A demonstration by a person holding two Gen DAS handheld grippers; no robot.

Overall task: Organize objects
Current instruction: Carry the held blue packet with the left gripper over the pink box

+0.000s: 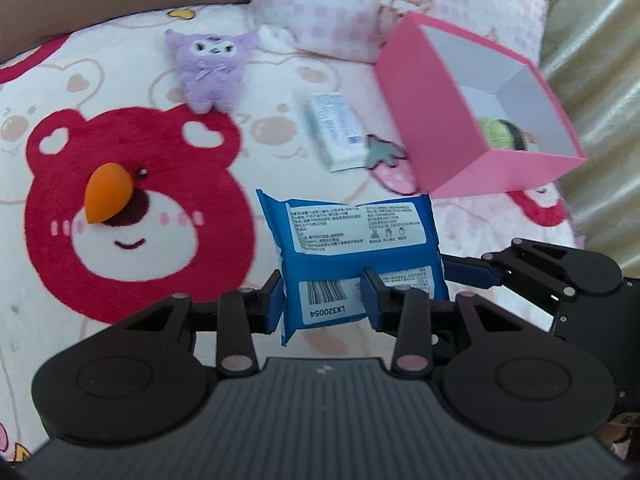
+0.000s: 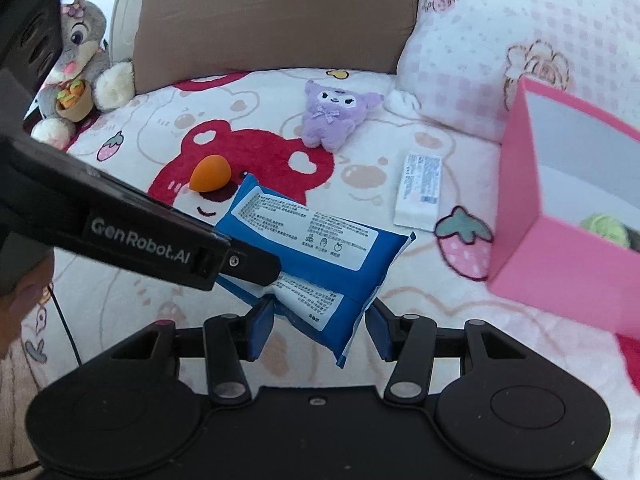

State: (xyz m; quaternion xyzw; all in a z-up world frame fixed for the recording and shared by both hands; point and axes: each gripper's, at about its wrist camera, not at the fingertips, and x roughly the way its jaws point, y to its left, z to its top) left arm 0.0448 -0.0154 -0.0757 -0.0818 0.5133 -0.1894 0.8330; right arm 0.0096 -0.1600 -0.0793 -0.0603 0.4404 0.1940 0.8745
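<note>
A blue wipes pack (image 1: 352,224) hangs above the bed, held at both sides. My left gripper (image 1: 324,296) is shut on its near end by the barcode. My right gripper (image 2: 320,328) is shut on the pack's (image 2: 320,236) lower corner, with a blue pad on either side. In the left wrist view the right gripper's fingers (image 1: 472,274) reach the pack from the right. In the right wrist view the left gripper's finger (image 2: 256,268) crosses in from the left. An open pink box (image 1: 432,120) stands to the right, seen again as the pink box (image 2: 560,272), with a green item (image 2: 604,226) inside.
On the bear-print blanket (image 1: 132,280) lie an orange egg-shaped sponge (image 1: 108,194), a purple plush (image 1: 210,68) and a white tissue pack (image 1: 336,132). A pink checked pillow (image 1: 340,4) lies behind. A brown cushion (image 2: 272,16) and a grey rabbit plush (image 2: 76,60) sit at the back left.
</note>
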